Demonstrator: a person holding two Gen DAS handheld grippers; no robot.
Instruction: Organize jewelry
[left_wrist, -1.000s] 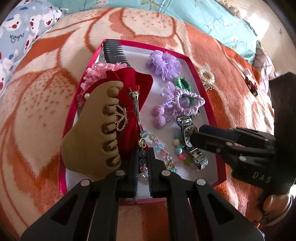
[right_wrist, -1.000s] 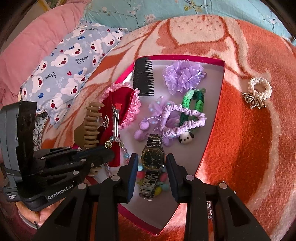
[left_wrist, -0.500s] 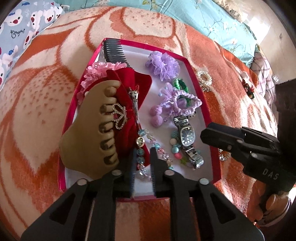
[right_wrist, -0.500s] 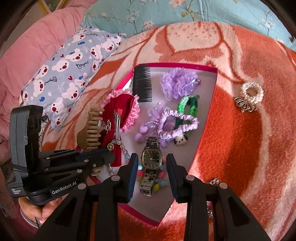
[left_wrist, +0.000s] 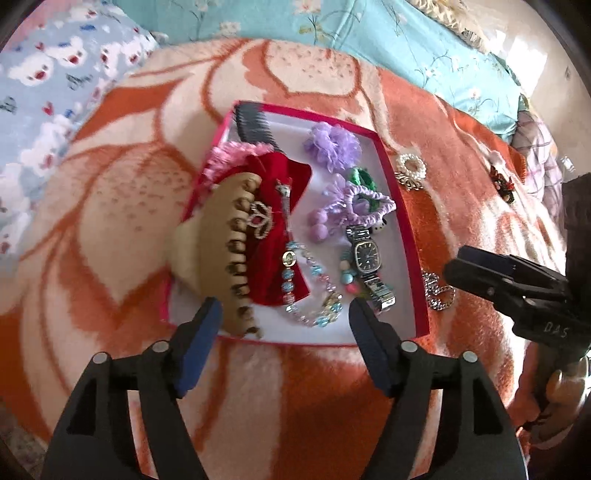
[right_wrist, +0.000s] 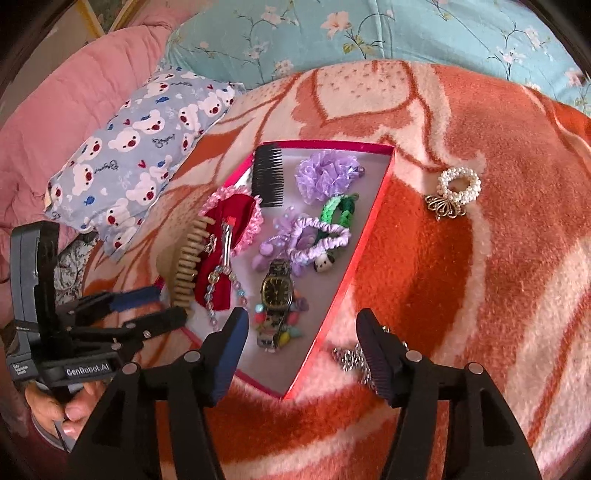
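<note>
An orange and cream floral blanket (right_wrist: 480, 258) covers the bed, and on it lies a shallow red-rimmed box with a white floor (right_wrist: 343, 295), the tray that holds nearly all the jewelry. Inside it, along the left edge, a large tan plastic claw clip (left_wrist: 218, 254) rests beside a red velvet bow trimmed with pink lace (left_wrist: 280, 206), with a black plastic comb (right_wrist: 267, 177) at the far corner. A lilac fabric flower scrunchie (right_wrist: 325, 175) sits near the far rim, a lilac ruffled hair tie (right_wrist: 317, 236) overlaps a green braided band (right_wrist: 341, 208), and a square-faced metal wristwatch (right_wrist: 277, 295) lies over coloured beads. A clear and blue bead bracelet (left_wrist: 310, 288) curls at the bow's near end.

Outside the box, a white pearl scrunchie with a gold filigree charm (right_wrist: 456, 192) lies on the blanket, and a silver chain (left_wrist: 437, 291) lies just beside the box's right rim.

The right wrist view alone shows a bear-print pillow (right_wrist: 136, 147) in full and the person's fingers around the left handle; the left wrist view alone shows a small dark red ornament (left_wrist: 502, 184) well to the right.

The left tool (left_wrist: 286, 326) hangs spread wide over the box's near edge, holding nothing. The right tool (right_wrist: 299, 343) is likewise spread, empty, over the near corner.

The left handle reads "GenRobot.AI"; the right body shows "DAS".
</note>
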